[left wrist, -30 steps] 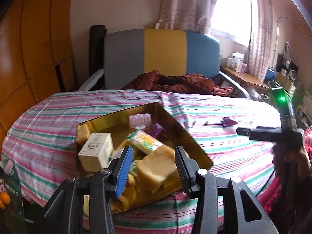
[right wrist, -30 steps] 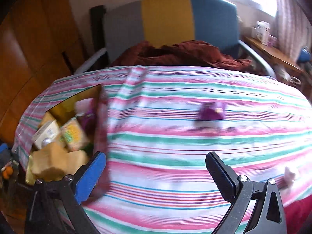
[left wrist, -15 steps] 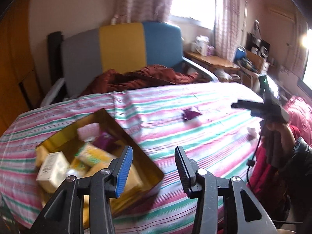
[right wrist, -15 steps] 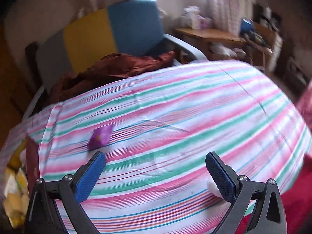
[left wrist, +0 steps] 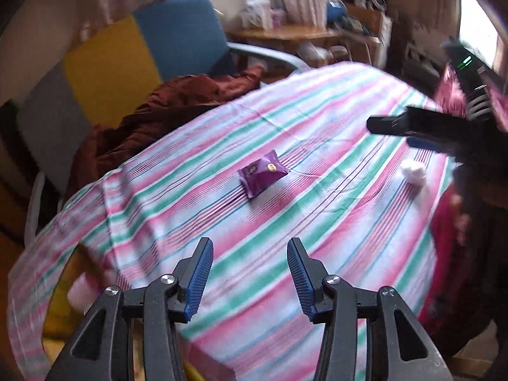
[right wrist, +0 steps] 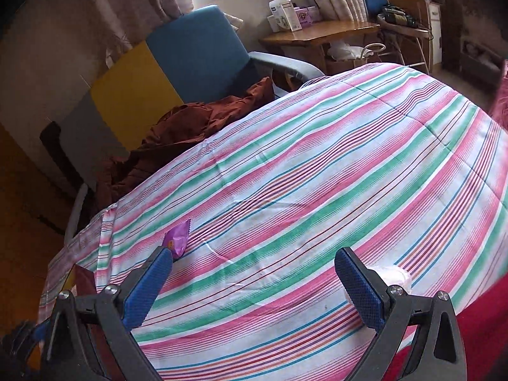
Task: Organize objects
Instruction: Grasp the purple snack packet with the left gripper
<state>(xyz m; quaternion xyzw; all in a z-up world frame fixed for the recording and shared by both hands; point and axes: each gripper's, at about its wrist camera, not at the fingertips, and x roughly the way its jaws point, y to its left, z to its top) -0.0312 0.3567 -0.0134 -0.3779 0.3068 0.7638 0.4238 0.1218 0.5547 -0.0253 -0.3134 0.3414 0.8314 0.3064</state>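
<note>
The left gripper is spread and empty over the striped tablecloth; the purple packet lies flat well ahead of it. The right gripper gapes wide — the packet just past its left finger, a white ball behind its right one.

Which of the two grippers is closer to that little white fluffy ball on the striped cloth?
Right. The right gripper hangs open with one finger just beside the white fluffy ball; the left gripper, also open, is well across the cloth from it.
</note>
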